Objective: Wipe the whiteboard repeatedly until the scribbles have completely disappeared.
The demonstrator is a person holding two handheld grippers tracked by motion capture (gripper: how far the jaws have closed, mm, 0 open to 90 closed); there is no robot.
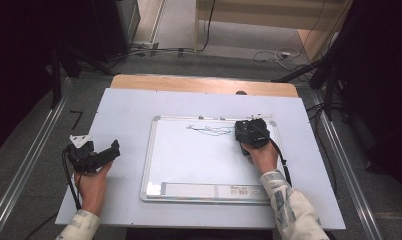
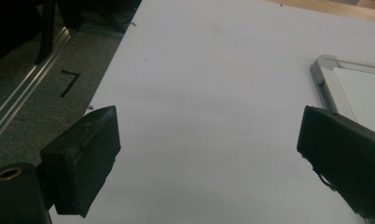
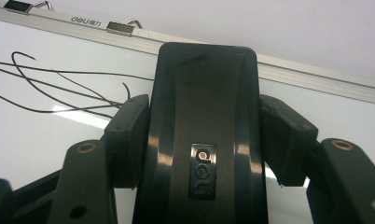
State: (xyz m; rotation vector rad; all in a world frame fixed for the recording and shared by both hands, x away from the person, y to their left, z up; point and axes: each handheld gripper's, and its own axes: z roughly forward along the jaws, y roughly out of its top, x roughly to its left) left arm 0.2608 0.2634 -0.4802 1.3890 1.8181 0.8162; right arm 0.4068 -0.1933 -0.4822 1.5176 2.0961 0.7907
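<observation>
The right gripper [image 1: 251,131] was over the upper right part of the whiteboard [image 1: 189,165], which lay flat on the table [image 1: 124,105]. Its jaws were closed on a black eraser [image 3: 206,135], one pad on each side of it. The eraser stood just beside some thin dark pen lines [image 3: 59,88], near the top frame of the board. The left gripper [image 1: 106,152] rested on the table, left of the board, its jaws wide open and holding nothing.
</observation>
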